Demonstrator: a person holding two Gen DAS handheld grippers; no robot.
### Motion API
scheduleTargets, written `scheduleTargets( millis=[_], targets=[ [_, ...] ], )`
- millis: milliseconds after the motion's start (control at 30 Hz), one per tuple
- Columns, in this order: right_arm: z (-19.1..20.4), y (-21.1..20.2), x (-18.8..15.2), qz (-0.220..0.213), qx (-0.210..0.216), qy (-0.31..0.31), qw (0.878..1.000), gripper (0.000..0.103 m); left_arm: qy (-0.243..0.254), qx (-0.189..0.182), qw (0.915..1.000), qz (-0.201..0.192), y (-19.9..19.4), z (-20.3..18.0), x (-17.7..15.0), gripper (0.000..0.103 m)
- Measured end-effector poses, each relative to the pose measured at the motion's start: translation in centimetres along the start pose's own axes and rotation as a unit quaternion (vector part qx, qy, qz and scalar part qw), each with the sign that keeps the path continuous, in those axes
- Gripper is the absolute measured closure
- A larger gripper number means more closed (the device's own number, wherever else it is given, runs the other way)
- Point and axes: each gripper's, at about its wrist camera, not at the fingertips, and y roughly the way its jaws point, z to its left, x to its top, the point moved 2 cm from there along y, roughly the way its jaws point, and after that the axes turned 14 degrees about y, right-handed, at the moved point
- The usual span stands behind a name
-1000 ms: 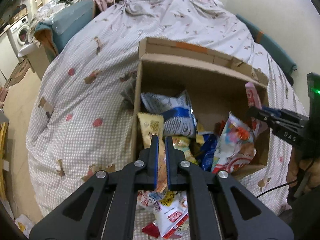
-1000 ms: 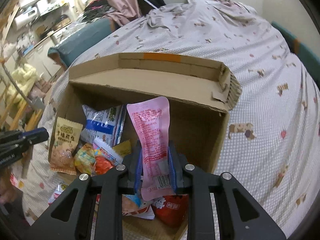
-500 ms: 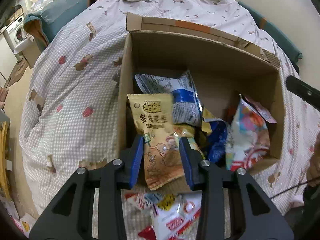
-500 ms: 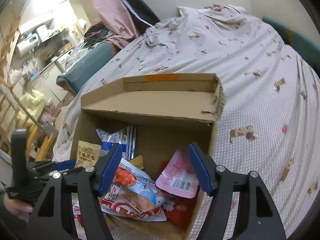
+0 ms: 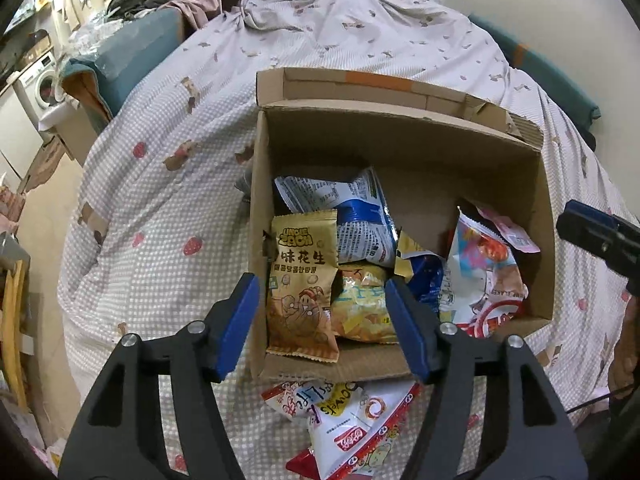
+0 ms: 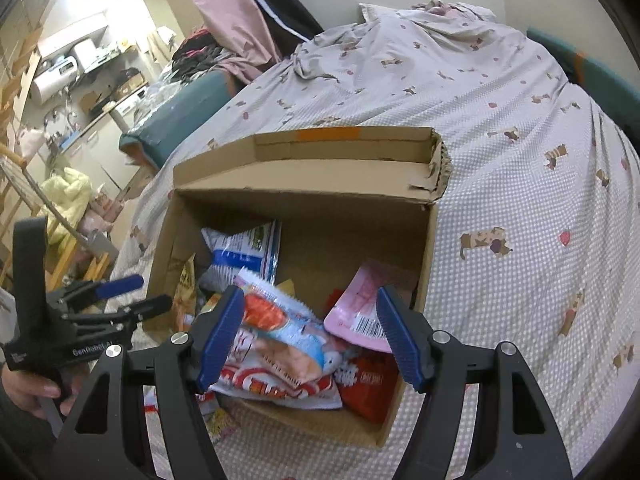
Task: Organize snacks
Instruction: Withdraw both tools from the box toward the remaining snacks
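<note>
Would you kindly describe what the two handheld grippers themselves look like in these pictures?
Both are black, angular frames with triangular cut-outs and silver screw heads. The left gripper and right gripper each carry two long fingers faced with ribbed blue pads. Seen from the right wrist, the left gripper's body bears small white lettering. A thin dark cable runs at the lower right of the left wrist view.

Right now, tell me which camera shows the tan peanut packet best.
The left wrist view: the tan peanut packet faces the camera whole in the cardboard box, printed front readable. The right wrist view catches only a thin tan edge beside the box's left wall.
</note>
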Motion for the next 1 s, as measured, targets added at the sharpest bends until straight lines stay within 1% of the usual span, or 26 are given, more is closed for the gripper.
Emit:
scheduleTargets(
  millis=[100,200,367,467,533,567,600,633,667,700,733,833,1000],
  targets=[
    [-0.3,-0.3,-0.6,0.0,-0.001,0.006,1.0,0.032,-0.009,0.004,0.9999,-0.004,-0.7,0.3,-0.3,0.038],
    [-1.0,-0.8,-1.5,0.006,0.004,0.032,0.999,0.032,-0.009,0.0,0.9999,-0.013,-1.6,0.4,-0.6,0.038],
    [-1.1,-1.8,-2.6,0.004,0.007,0.041,0.999,0.032,-0.007,0.017,0.9993,-0.033,-3.4,0.5,-1.2,0.038],
    [-1.1,-2.2,-3.4,0.008,0.011,0.053,0.998,0.032,-0.004,0.038,0.9987,-0.035,-4.0,0.6,-1.7,0.038],
    [-1.4,-2.3,-4.2,0.017,0.028,0.077,0.997,0.032,0.006,0.055,0.9978,-0.036,-4.5,0.5,-1.9,0.037],
    [-1.5,-2.3,-4.5,0.023,0.035,0.087,0.995,0.032,0.005,0.058,0.9976,-0.038,-4.7,0.6,-2.1,0.034],
    [-1.7,-2.2,-5.0,0.03,0.042,0.099,0.994,0.032,0.001,0.055,0.9977,-0.04,-5.0,0.8,-2.2,0.029],
    [-1.8,-2.3,-5.5,0.034,0.045,0.108,0.993,0.031,-0.006,0.049,0.9978,-0.045,-5.3,0.9,-2.5,0.027],
    [-1.9,-2.3,-6.0,0.037,0.045,0.113,0.992,0.03,-0.011,0.041,0.9978,-0.051,-5.8,1.0,-2.7,0.027],
    [-2.0,-2.5,-6.4,0.038,0.044,0.117,0.991,0.026,-0.014,0.031,0.9977,-0.059,-6.3,1.0,-3.0,0.027],
    [-2.0,-2.7,-7.0,0.038,0.044,0.123,0.991,0.02,-0.014,0.029,0.9974,-0.064,-6.7,0.9,-3.1,0.027],
    [-1.9,-3.1,-8.1,0.038,0.043,0.129,0.99,0.012,-0.006,0.035,0.9966,-0.074,-8.0,0.3,-3.9,0.023],
    [-1.2,-3.3,-10.2,0.048,0.035,0.126,0.99,0.01,-0.01,0.035,0.9969,-0.07,-9.1,-0.4,-6.1,0.022]
  ],
)
